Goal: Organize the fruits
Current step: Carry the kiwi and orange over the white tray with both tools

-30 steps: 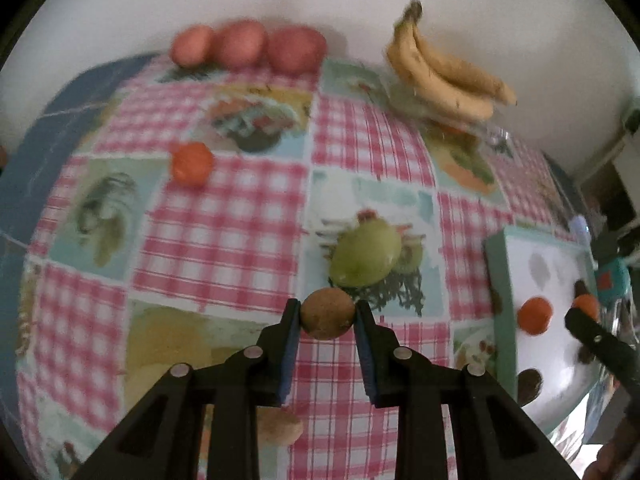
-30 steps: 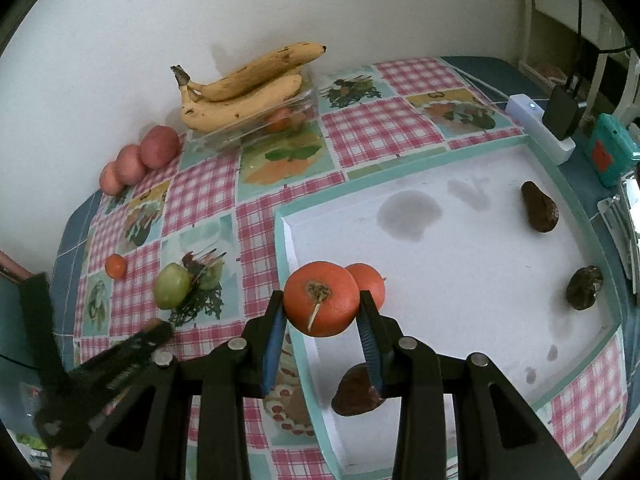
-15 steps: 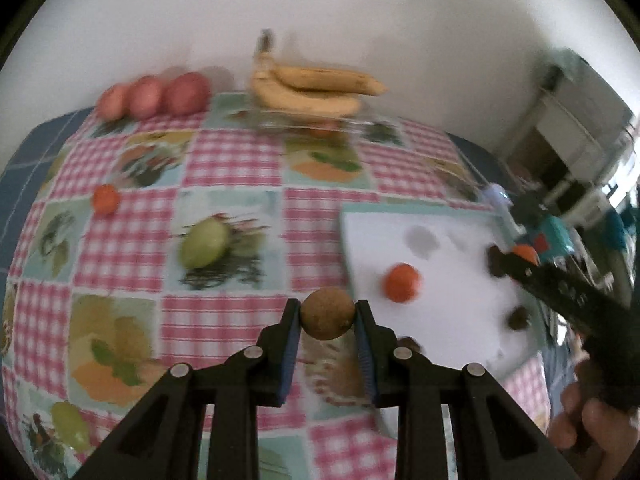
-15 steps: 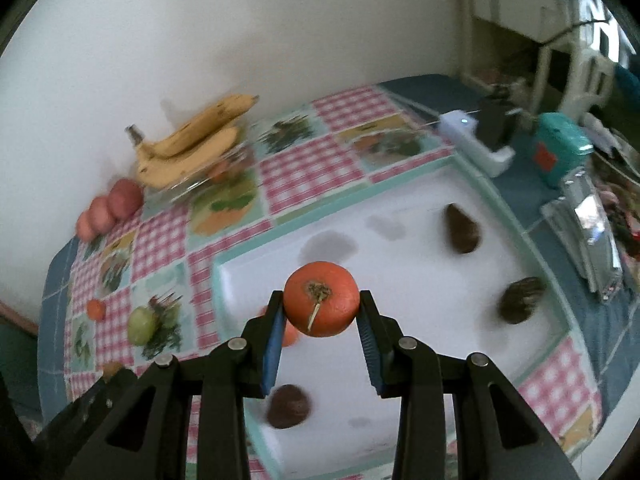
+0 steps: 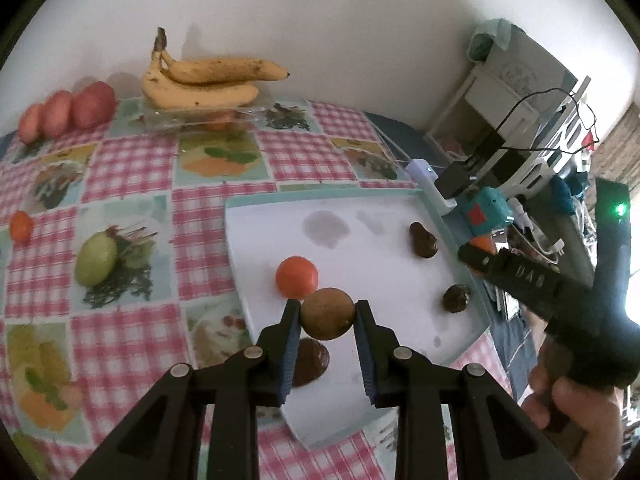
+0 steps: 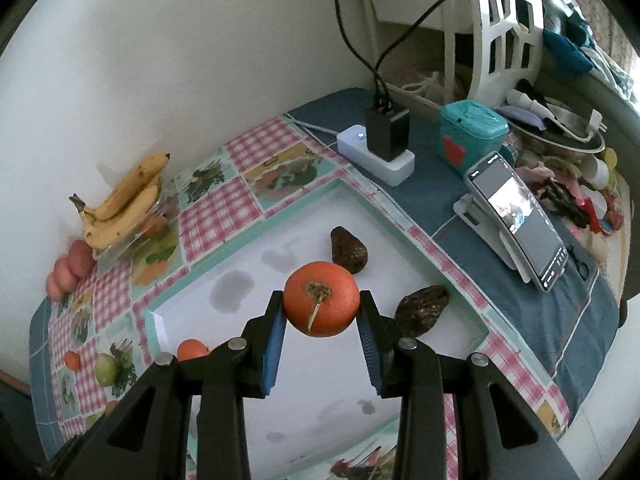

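While both grippers hang above the white tray (image 5: 400, 216), the left gripper (image 5: 327, 312) clamps a brown kiwi (image 5: 327, 313) and the right gripper (image 6: 321, 305) pinches an orange (image 6: 321, 304) between its pads.

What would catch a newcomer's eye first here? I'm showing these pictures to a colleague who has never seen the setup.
Probably the two held fruits: the left gripper clamps a brown kiwi, the right gripper an orange tangerine, both above the white tray. Next, the yellow bananas against the wall at the back of the checked tablecloth.
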`<state>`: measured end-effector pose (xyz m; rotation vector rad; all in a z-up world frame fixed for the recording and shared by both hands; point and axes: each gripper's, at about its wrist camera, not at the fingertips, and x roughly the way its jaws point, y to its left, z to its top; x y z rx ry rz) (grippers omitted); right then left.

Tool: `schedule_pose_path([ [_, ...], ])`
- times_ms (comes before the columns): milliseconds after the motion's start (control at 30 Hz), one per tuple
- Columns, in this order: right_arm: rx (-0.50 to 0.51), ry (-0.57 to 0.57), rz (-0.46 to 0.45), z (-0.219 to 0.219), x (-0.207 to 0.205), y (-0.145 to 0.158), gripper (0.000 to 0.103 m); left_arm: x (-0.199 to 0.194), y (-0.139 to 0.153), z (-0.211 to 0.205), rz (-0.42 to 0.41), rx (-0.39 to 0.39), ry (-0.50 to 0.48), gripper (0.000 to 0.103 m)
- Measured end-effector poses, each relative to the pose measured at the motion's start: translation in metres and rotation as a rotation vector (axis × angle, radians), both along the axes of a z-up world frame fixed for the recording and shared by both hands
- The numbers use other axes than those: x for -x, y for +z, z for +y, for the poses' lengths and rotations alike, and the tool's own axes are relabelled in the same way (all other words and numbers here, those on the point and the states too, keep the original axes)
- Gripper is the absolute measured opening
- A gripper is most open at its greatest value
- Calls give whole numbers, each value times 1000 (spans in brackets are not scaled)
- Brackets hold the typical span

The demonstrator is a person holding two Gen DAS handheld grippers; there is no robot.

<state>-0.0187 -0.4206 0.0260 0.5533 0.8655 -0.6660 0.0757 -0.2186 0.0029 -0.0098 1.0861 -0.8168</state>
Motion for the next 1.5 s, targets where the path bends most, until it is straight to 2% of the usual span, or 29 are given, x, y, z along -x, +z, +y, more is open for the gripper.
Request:
schedule_pose_path([
  [267,-59,24,86,-7,-14,-36,37,-15,-27,-17,21,-12,-16,29],
  [833,-108,22,146,-27,-8,-66,37,7,-56,-61,-35,-189,-143,29],
  [933,-97,33,163,-26,-10,-71,37,10,-62,-66,-44,-218,-155,29],
  [1133,-140,47,179,-27,-14,-89,37,12,-73,-71,-44,-257,-160,29],
  [1300,-112,63,186,-27,-17,-90,37,12,-74,-70,-54,-257,-155,29],
  [1500,-40,96,237,-23,-25,-91,38,12,-74,-70,-63,-260,-156,29],
])
